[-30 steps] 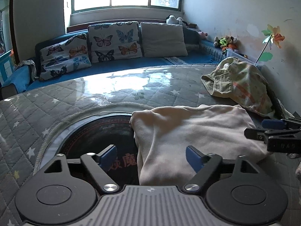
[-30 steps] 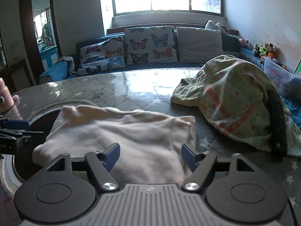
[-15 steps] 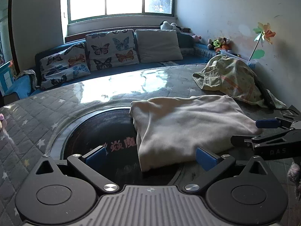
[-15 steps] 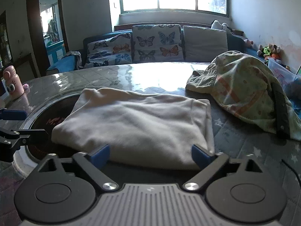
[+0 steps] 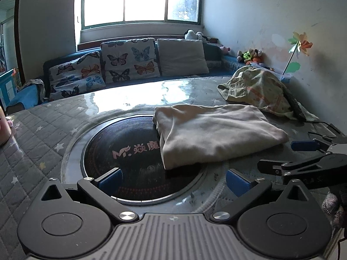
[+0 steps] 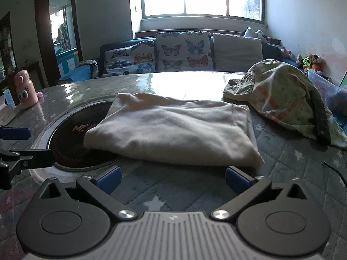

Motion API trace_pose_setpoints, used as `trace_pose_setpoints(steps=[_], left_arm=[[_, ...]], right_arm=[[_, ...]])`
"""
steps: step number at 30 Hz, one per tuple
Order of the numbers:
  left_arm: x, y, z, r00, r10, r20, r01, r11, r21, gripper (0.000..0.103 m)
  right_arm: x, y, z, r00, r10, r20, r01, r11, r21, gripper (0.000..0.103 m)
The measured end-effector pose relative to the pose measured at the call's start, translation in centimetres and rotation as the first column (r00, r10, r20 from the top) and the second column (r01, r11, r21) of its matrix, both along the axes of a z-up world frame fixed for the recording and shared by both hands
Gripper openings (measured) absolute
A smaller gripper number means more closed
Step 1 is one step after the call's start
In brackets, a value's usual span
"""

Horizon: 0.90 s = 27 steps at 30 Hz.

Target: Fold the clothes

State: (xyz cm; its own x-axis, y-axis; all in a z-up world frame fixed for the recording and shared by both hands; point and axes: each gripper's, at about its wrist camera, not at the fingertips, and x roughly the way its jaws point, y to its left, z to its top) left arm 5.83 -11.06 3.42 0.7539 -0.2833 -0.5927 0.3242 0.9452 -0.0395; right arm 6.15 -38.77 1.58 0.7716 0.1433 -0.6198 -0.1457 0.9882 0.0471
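A cream garment (image 5: 214, 132) lies folded into a flat rectangle on the round table, partly over the dark glass centre disc (image 5: 134, 158); it also shows in the right wrist view (image 6: 173, 130). My left gripper (image 5: 173, 179) is open and empty, just short of the garment's near-left edge. My right gripper (image 6: 172, 177) is open and empty, just short of its near edge. Each gripper shows from the side in the other's view, the right one (image 5: 303, 156) and the left one (image 6: 19, 143).
A crumpled green patterned garment (image 6: 286, 95) lies at the table's back right, with a dark strap and a cable beside it. A pink bottle (image 6: 25, 88) stands at the table's left edge. A sofa with butterfly cushions (image 6: 173, 52) is behind the quilted table cover (image 5: 39, 134).
Both grippers have opened wider and drawn back from the folded cream garment, which stays lying flat on the table.
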Motion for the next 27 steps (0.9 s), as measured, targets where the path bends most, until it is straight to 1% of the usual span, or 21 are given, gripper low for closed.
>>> trace_pose_setpoints(steps=[4, 15, 27], left_arm=[[-1.3, 0.4, -0.1, 1.000, 0.002, 0.009, -0.002, 1.000, 0.003, 0.103], [-4.0, 1.3, -0.8, 0.999, 0.051, 0.012, -0.051, 0.999, -0.003, 0.103], [-5.7, 0.7, -2.1, 0.997, 0.075, 0.000, -0.075, 0.997, 0.010, 0.103]], right_arm=[[-1.3, 0.7, -0.1, 1.000, 0.000, 0.006, 0.000, 1.000, -0.009, 0.103], [-4.0, 2.4, -0.5, 1.000, 0.008, 0.026, -0.007, 0.999, -0.037, 0.103], [-5.3, 2.8, -1.6, 0.999, 0.023, 0.026, -0.021, 0.998, -0.052, 0.103]])
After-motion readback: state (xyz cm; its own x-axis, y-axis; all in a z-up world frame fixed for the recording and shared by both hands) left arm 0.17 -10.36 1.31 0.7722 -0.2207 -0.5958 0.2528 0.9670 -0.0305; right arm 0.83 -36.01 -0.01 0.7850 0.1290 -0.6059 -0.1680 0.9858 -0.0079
